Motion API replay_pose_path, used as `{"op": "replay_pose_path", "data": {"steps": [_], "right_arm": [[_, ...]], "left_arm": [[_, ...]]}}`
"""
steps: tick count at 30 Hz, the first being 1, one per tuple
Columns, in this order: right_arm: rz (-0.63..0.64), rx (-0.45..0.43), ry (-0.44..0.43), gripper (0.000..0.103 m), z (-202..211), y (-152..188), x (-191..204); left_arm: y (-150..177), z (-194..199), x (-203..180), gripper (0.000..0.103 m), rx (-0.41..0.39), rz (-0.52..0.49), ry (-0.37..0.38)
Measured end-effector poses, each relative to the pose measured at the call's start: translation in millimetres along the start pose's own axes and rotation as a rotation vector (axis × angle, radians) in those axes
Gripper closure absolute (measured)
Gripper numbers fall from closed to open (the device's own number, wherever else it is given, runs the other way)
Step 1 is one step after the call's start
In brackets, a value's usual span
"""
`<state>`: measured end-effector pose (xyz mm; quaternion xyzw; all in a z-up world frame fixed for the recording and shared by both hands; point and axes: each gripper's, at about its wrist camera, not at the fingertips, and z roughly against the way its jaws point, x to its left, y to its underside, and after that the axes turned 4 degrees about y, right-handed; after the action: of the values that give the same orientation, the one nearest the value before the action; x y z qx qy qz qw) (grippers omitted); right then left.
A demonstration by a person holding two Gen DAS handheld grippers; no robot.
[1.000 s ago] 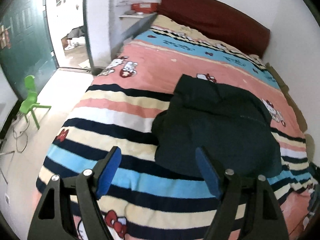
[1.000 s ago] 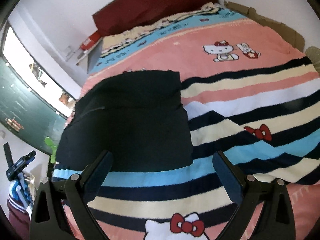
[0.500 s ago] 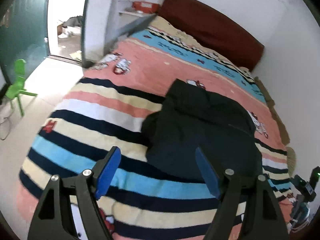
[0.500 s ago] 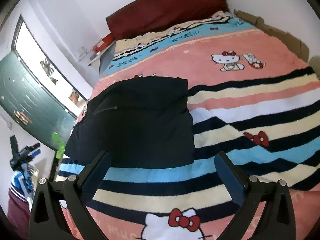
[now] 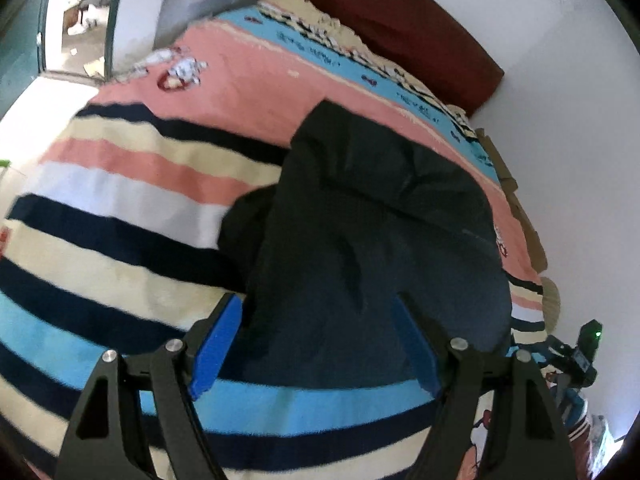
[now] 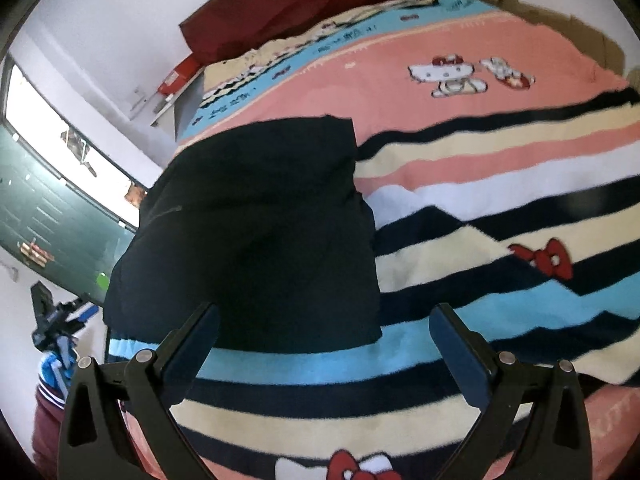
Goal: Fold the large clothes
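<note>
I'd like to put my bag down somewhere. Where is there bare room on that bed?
Free: the striped blanket right of the dark garment in the right wrist view, up to the cat print. The pink band below the headboard too. Crowded: the near edge, where both open grippers hover.

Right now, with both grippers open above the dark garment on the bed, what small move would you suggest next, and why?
Probably lower the left gripper onto the near edge of the dark garment and close. Its jaws are open with the hem between them, not gripped. The right gripper is also open, over the hem's other corner.

A garment [image 5: 360,216] lies on the blanket [image 5: 120,208], headboard [image 5: 400,28] behind.
</note>
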<state>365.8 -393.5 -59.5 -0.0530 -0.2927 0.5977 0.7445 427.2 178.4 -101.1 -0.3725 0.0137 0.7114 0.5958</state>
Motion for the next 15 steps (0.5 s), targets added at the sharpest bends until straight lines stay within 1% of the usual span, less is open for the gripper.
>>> {"op": "replay_pose_path", "data": {"steps": [3, 5, 7, 10, 13, 15], "right_arm": [[-0.03, 0.026, -0.002, 0.001, -23, -5, -7], [-0.04, 0.041, 0.006, 0.001, -40, -12, -9], [-0.049, 0.052, 0.0, 0.001, -55, -20, -11], [-0.075, 0.065, -0.034, 0.001, -79, -33, -16], [-0.09, 0.086, -0.041, 0.001, -100, -44, -20], [-0.102, 0.113, -0.071, 0.0, -117, -48, -26]], "left_arm": [[-12, -24, 11, 0.027, 0.022, 0.019, 0.032], [-21, -38, 16, 0.027, 0.041, 0.033, 0.072], [-32, -53, 22, 0.027, 0.064, 0.049, 0.124], [-45, -75, 33, 0.027, 0.088, 0.092, 0.207], [-51, -91, 45, 0.027, 0.109, 0.119, 0.282], [-51, -98, 51, 0.027, 0.122, 0.129, 0.322]]}}
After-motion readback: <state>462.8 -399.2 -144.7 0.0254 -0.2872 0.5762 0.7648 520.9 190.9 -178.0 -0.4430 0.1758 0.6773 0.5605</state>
